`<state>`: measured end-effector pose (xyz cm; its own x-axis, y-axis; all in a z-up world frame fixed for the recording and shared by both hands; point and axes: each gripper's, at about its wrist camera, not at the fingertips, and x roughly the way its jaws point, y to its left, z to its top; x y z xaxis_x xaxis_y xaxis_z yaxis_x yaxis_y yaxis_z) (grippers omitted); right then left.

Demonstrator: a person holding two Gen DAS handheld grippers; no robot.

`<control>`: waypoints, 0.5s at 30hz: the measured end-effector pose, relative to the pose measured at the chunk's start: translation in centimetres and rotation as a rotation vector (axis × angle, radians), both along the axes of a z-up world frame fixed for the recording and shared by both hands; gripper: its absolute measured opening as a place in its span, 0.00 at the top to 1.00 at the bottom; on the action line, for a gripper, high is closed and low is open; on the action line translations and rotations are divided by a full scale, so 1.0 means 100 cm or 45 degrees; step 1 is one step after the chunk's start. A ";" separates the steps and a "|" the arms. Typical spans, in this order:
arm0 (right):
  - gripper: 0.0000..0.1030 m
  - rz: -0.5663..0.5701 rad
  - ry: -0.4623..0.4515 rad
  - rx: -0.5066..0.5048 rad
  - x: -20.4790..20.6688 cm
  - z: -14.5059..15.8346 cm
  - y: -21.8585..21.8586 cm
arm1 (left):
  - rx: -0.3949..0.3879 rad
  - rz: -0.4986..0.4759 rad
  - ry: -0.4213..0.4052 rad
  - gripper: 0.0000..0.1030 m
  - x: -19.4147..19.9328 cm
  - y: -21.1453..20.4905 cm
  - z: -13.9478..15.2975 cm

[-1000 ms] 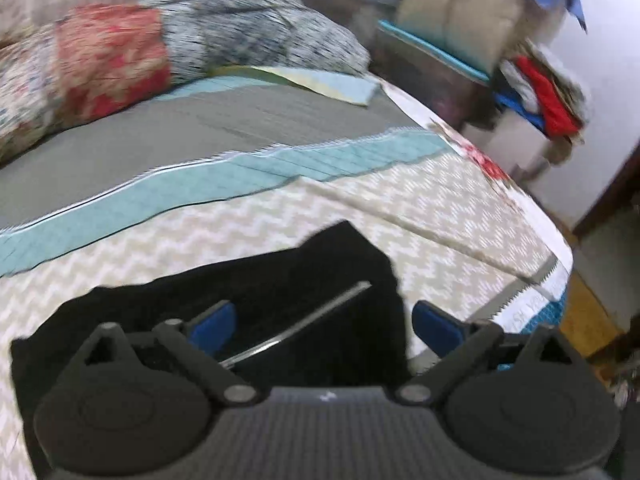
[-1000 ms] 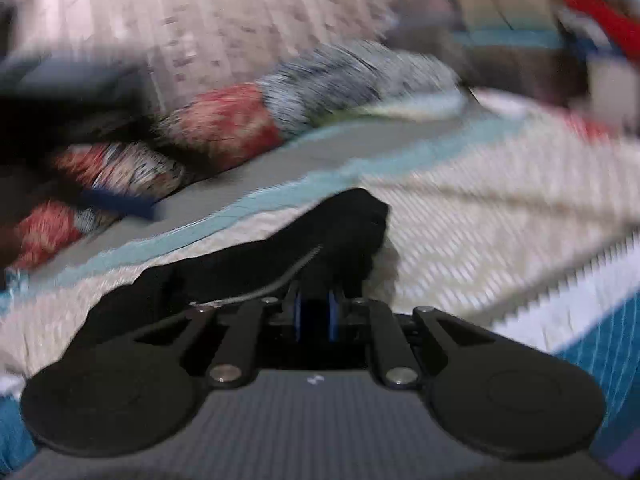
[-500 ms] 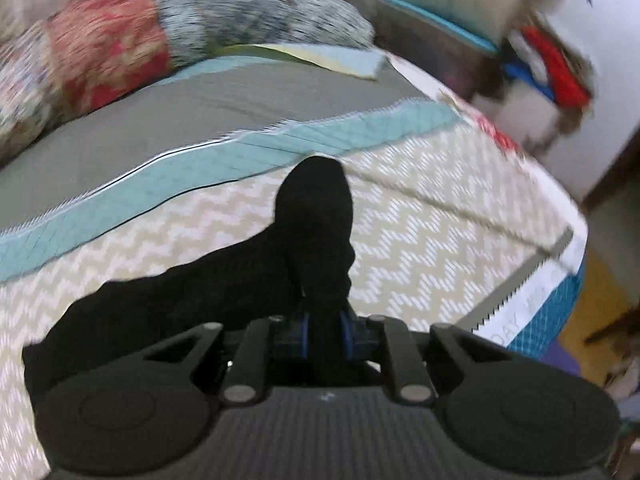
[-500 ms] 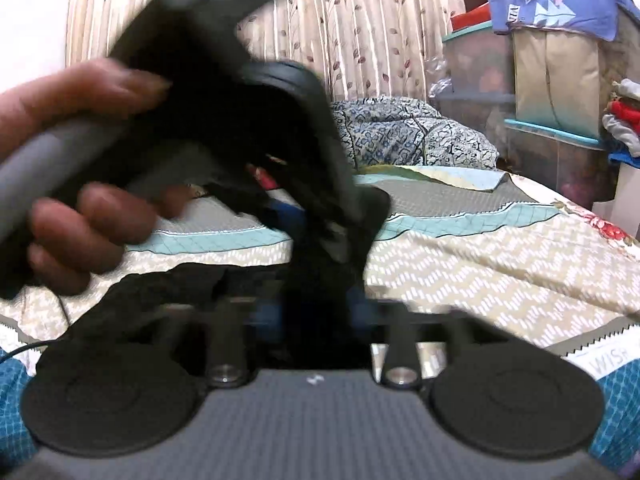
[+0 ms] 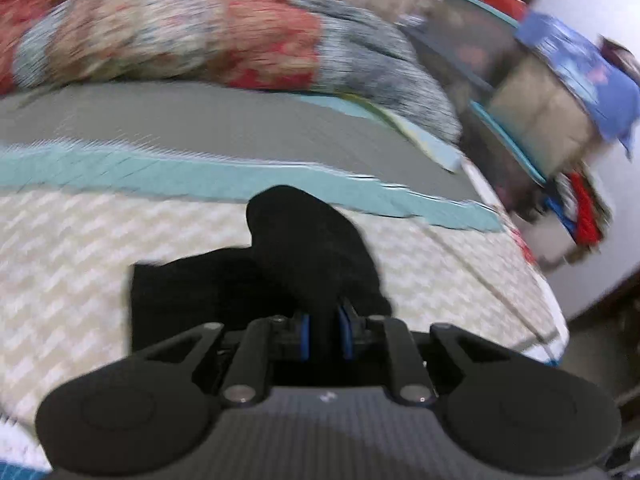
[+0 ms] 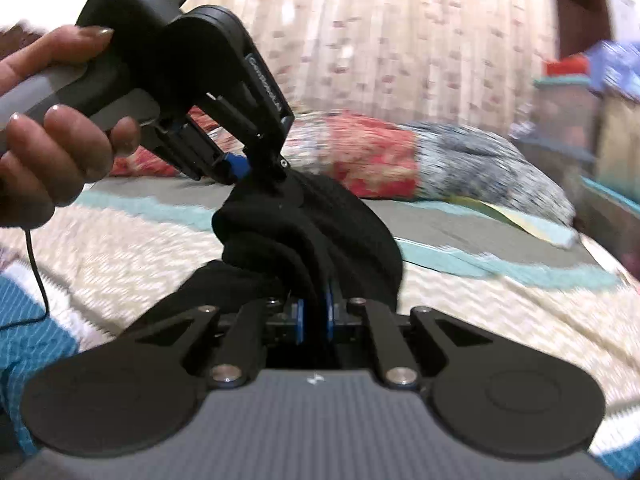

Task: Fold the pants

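The black pants (image 5: 304,248) are bunched up and lifted off the chevron bedspread (image 5: 60,248). My left gripper (image 5: 323,334) is shut on a fold of the pants, which rises in front of its blue pads. My right gripper (image 6: 314,316) is shut on another bunch of the pants (image 6: 320,232). In the right wrist view the left gripper (image 6: 240,168), held in a hand (image 6: 52,136), pinches the top of the same bunch, close above my right fingers. The pants' lower part trails onto the bed at the left (image 5: 176,300).
A patchwork quilt roll (image 5: 192,36) lies across the bed's far side, below a floral curtain (image 6: 400,40). Storage boxes and piled clothes (image 5: 560,120) stand beyond the bed's right edge. A thin cable (image 6: 38,276) hangs from the hand at left.
My left gripper closed on the pants a second ago. Both grippers have since lifted the cloth and come close together, and both views swung towards the quilt.
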<state>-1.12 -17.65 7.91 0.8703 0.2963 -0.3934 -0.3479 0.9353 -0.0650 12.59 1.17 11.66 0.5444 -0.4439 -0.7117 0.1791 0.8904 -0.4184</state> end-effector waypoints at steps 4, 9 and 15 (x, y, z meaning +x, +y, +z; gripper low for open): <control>0.83 0.132 0.064 -0.079 0.014 -0.020 0.036 | -0.010 0.157 0.115 0.86 -0.001 0.045 -0.043; 0.67 0.272 0.208 -0.253 0.017 -0.050 0.062 | 0.018 0.244 0.244 0.82 0.006 0.064 -0.101; 0.49 0.338 0.230 -0.148 0.000 -0.024 0.034 | 0.090 0.233 0.160 0.64 0.001 0.056 -0.097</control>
<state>-1.17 -14.29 5.50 0.6822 0.4470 -0.5786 -0.5935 0.8007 -0.0812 12.71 6.79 1.93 0.5166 -0.2923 -0.8048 -0.0378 0.9312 -0.3625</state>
